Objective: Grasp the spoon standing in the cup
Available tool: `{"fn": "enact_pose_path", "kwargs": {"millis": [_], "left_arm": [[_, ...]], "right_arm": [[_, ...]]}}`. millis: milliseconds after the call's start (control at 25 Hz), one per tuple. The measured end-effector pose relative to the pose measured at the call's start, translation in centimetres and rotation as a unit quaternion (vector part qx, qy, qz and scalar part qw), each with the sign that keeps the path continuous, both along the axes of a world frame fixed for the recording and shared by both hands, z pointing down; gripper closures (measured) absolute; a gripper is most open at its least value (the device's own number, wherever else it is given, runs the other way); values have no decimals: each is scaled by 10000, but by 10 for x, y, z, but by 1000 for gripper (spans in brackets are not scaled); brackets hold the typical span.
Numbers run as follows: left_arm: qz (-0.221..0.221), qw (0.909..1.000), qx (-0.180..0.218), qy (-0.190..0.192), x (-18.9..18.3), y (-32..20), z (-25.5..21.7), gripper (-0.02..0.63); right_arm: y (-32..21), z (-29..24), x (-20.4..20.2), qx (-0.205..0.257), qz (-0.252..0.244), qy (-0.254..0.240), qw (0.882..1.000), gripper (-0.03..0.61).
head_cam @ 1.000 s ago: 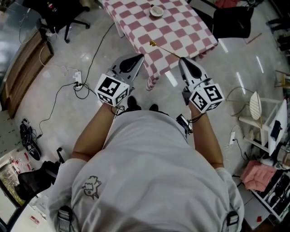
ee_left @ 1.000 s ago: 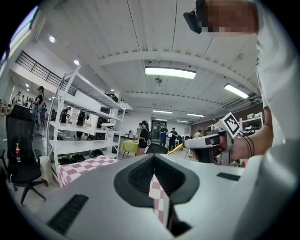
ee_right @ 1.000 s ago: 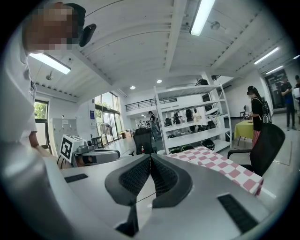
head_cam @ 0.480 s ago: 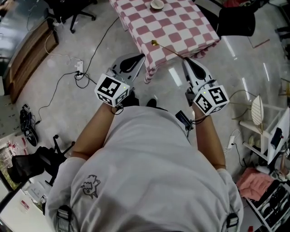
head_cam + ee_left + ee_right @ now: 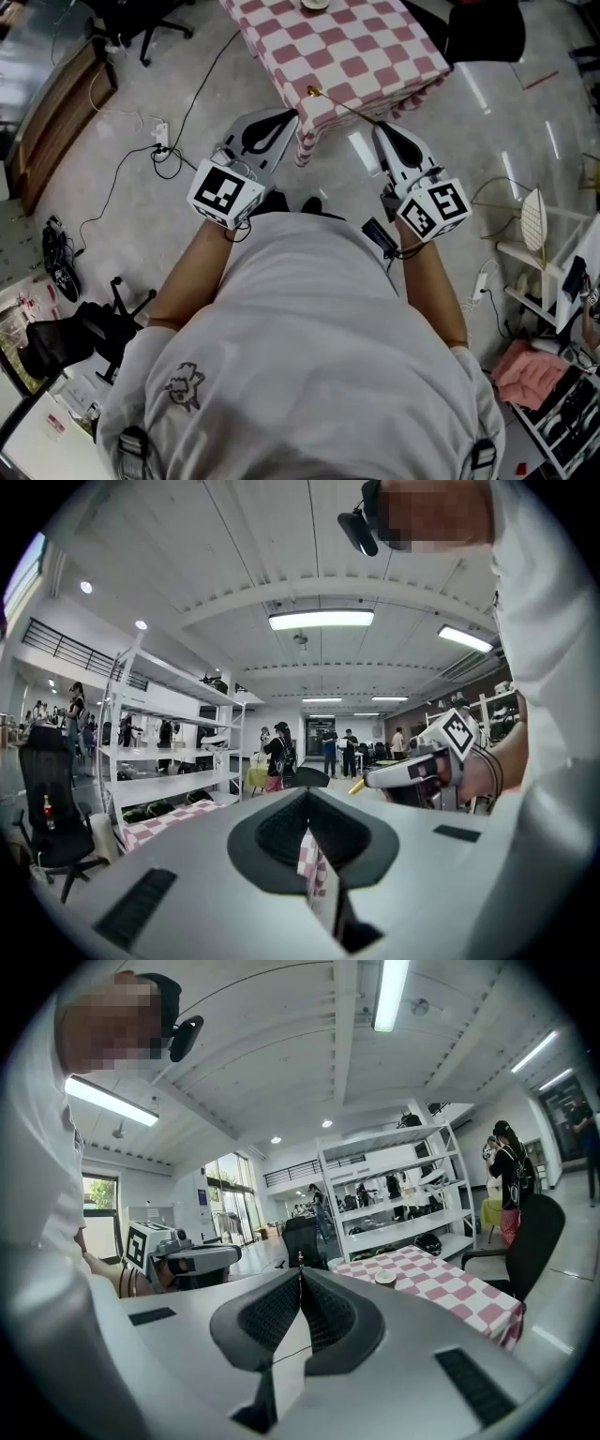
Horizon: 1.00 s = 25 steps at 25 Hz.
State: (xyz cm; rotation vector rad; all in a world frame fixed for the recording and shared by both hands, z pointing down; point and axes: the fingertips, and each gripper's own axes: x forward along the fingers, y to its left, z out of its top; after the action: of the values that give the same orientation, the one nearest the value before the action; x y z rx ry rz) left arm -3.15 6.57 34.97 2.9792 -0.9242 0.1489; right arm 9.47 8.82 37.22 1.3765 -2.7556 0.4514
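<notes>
The spoon (image 5: 313, 91) is not standing in the cup (image 5: 384, 1278). It is reaching out level over the corner of the checkered table (image 5: 375, 56), well apart from the cup, which is sitting far back on the cloth. The right gripper (image 5: 377, 125) is pinching the handle end, its fingers pressing together on it. The left gripper (image 5: 292, 114) is hanging alongside, its fingers closing on nothing. The grasp is looking done, with only holding it secure left.

head view: high over the person, steeply down | left gripper view: low, level, along own jaws | right gripper view: likewise | shared by all: checkered surface (image 5: 375, 47), left tongs (image 5: 286, 117), right tongs (image 5: 379, 127)
</notes>
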Motion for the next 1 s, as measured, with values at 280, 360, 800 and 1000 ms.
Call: {"fn": "enact_pose_path", "kwargs": {"millis": [280, 360, 800, 1000], "left_arm": [[-83, 9999, -71, 102, -2, -5, -4, 600], [-110, 9999, -72, 98, -4, -5, -3, 600], [-121, 9998, -83, 98, 4, 1, -1, 600], [-132, 9998, -92, 108, 5, 0, -1, 600]], "right_arm": [[-2, -4, 1, 69, -42, 1, 10000, 546], [-1, -4, 1, 68, -73, 20, 9999, 546], [2, -6, 8, 112, -95, 66, 9999, 546], [1, -5, 12, 120, -76, 45, 9999, 546]]}}
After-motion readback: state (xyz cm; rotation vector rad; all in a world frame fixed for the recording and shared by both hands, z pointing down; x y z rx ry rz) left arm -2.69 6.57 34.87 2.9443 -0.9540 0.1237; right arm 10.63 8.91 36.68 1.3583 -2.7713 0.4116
